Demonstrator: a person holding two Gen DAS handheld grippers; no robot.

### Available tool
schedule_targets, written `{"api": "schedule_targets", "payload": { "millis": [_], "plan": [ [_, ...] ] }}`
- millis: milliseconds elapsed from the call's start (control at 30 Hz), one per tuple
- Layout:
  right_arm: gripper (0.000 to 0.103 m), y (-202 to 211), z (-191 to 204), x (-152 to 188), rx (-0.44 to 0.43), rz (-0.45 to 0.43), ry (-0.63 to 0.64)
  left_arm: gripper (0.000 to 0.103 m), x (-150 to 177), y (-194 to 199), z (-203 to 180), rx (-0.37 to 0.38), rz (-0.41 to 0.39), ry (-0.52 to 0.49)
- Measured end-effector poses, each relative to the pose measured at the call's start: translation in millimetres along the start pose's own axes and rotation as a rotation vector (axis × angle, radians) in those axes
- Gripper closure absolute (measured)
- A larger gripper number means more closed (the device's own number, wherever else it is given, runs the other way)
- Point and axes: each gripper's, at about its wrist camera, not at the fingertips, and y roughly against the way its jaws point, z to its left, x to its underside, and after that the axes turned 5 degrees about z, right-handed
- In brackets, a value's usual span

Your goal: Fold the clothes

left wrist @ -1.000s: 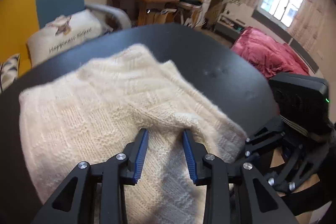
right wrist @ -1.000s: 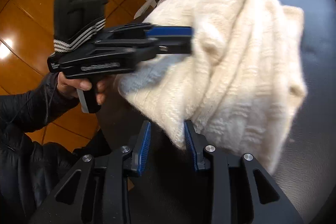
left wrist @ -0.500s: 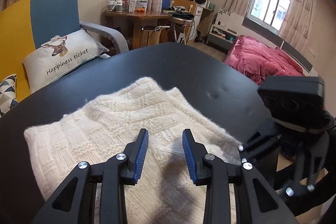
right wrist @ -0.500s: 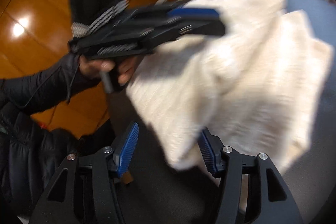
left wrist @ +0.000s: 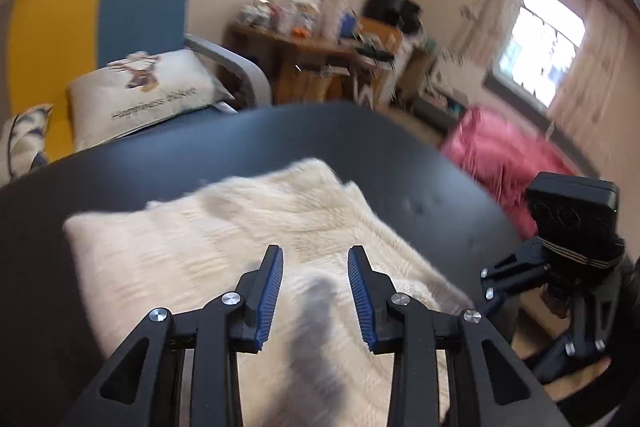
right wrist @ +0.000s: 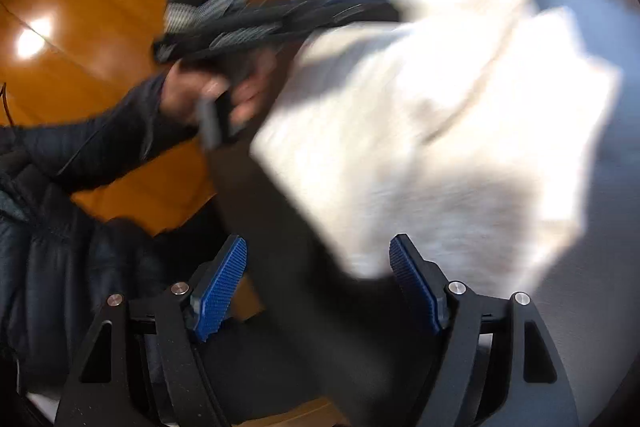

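Cream knit sweater [left wrist: 248, 251] folded flat on dark counter [left wrist: 360, 147], near its front edge; left tongs [left wrist: 315, 291] above it, fingers apart, nothing between them, shadow on the knit below. Right tongs [right wrist: 318, 283] spread wide at counter's near edge beside sweater corner, gripping nothing; view blurred, with left hand [right wrist: 216, 95] and its tool crossing the upper frame over the sweater's far side. Beyond counter: blue-and-yellow chair [left wrist: 120, 15] with printed cushion [left wrist: 148, 91], cluttered wooden desk [left wrist: 320, 55], pink bedding [left wrist: 504, 155]; orange wood floor [right wrist: 80, 7] on the left.
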Motion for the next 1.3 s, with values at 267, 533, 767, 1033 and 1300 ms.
{"api": "schedule_targets", "payload": {
  "millis": [267, 533, 767, 1033, 1300],
  "plan": [
    [0.026, 11.7, 11.5, -69.2, 0.202, -0.221, 0.045, 0.070, 72.6, 60.4, 13.5, -0.080, -0.092, 0.087],
    [0.026, -46.4, -59.3, -106.8, 0.399, -0.044, -0.017, 0.070, 107.1, 14.8, -16.9, -0.095, 0.108, -0.037],
    [0.025, -14.8, -53.0, -94.7, 0.390, -0.123, -0.032, 0.070, 81.7, 57.6, 0.7, -0.049, -0.062, 0.010],
    [0.025, -9.6, -8.4, -123.0, 0.438, -0.128, 0.068, 0.070, -0.8, 29.5, 52.3, -0.229, -0.043, 0.003],
    [0.023, -53.4, -67.4, -129.9, 0.395, -0.032, -0.049, 0.065, -27.4, -78.2, 121.1, -0.093, 0.249, 0.278]
  ]
}}
